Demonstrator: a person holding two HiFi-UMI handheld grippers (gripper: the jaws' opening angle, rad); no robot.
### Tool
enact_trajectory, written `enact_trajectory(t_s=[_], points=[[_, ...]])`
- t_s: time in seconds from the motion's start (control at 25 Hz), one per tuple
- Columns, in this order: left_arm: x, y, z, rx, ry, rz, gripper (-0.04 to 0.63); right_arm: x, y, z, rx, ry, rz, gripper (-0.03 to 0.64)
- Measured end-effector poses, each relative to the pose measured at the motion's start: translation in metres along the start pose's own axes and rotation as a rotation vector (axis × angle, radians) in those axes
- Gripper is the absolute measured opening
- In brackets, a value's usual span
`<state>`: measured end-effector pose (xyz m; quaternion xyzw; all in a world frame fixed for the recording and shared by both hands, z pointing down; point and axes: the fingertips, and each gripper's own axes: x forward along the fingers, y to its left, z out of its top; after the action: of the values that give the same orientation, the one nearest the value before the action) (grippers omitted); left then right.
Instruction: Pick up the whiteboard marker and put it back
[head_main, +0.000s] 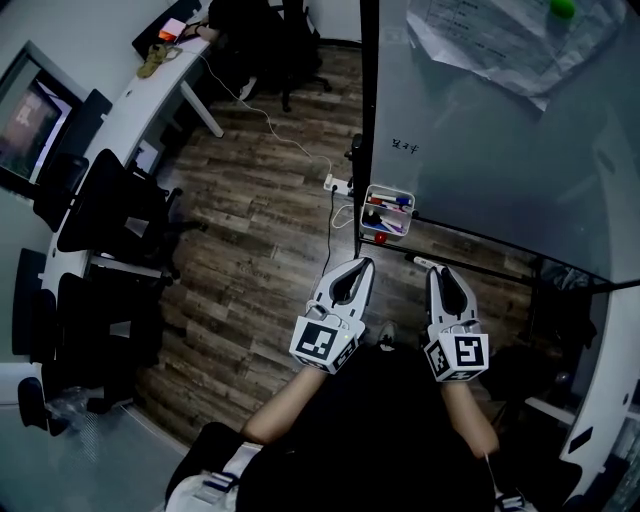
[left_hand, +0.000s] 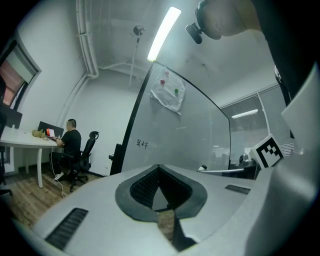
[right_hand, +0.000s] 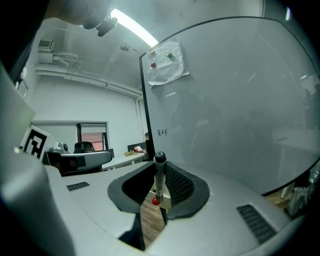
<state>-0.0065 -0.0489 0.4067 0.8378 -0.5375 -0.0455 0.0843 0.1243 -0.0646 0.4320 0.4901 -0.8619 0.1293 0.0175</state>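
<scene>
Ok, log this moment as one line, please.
left gripper: jaws shut, empty | right gripper: jaws shut on grey black-capped whiteboard marker, upright

Head view steeply down from above, both gripper views low, level, facing the whiteboard (head_main: 480, 150) all share.

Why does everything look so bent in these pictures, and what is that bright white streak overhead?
Left gripper view: a wide-angle lens bows the tall glossy whiteboard and blackens the corners; the long ceiling strip light burns out white. Right gripper view: same bowing, yet the dark-capped whiteboard marker up close stays sharp. Head view: dim, with a pale sheen over the board.
</scene>
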Motion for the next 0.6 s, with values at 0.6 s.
enact_trajectory(t_s=[0.6], points=[[0.0002, -0.0029, -0.0015, 0.015, -0.001, 0.007, 0.008, -0.0032, -0.0037, 0.0021, 0.004, -0.013, -0.004, 0.078]])
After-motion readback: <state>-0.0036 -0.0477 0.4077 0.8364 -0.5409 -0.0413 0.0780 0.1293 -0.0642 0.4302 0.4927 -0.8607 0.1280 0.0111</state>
